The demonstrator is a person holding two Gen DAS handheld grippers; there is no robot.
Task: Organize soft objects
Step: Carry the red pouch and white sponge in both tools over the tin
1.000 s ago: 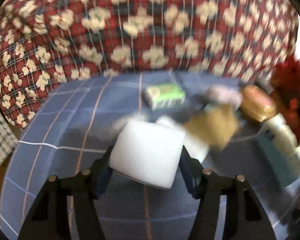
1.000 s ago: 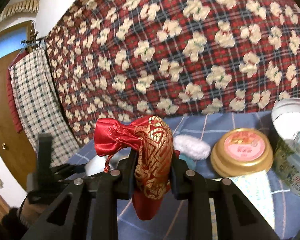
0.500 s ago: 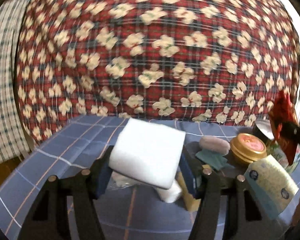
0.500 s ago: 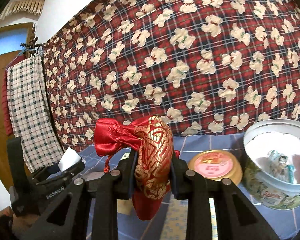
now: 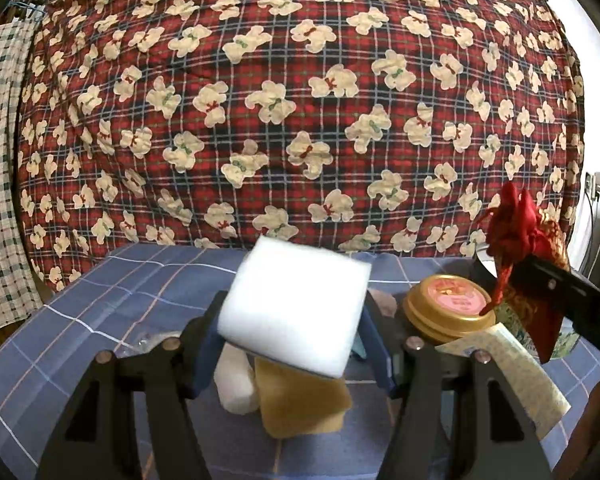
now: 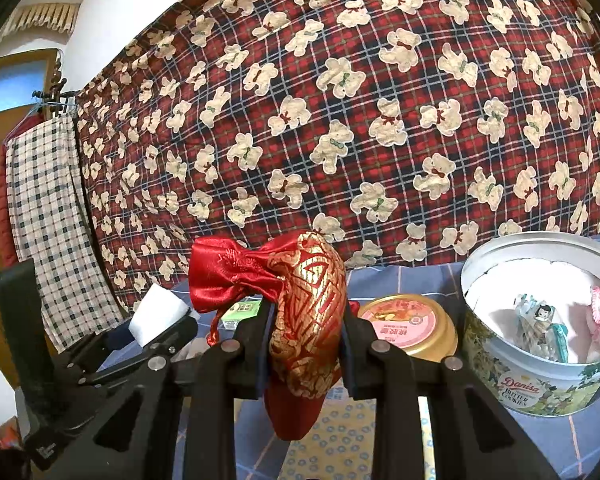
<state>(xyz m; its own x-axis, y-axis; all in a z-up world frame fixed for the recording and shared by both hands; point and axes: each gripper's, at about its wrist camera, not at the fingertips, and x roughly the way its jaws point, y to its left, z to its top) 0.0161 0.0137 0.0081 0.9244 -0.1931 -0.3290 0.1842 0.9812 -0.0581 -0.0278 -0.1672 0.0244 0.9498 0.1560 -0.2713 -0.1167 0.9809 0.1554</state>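
1. The left gripper (image 5: 294,330) is clamped on a white foam block (image 5: 296,306), held tilted above the blue checked tablecloth (image 5: 100,304).
2. The right gripper (image 6: 306,332) is clamped on a red and gold satin pouch (image 6: 308,316); its gathered neck sticks out to the left and its bottom hangs below the fingers.
3. Only the left wrist view shows what lies under the block: a tan sponge (image 5: 300,404) touching a white roll (image 5: 236,380), both on the cloth.
4. Only the right wrist view looks into the open cookie tin (image 6: 540,364), which stands at the right and holds white padding, a small packet and something pink.
5. A gold-rimmed lid with a pink top (image 6: 408,326) rests just beside the tin; the left view shows it too.
6. A small green box (image 6: 242,312) shows behind the pouch in the right view alone.
7. A red plaid bear-print blanket (image 5: 300,100) hangs behind the table.
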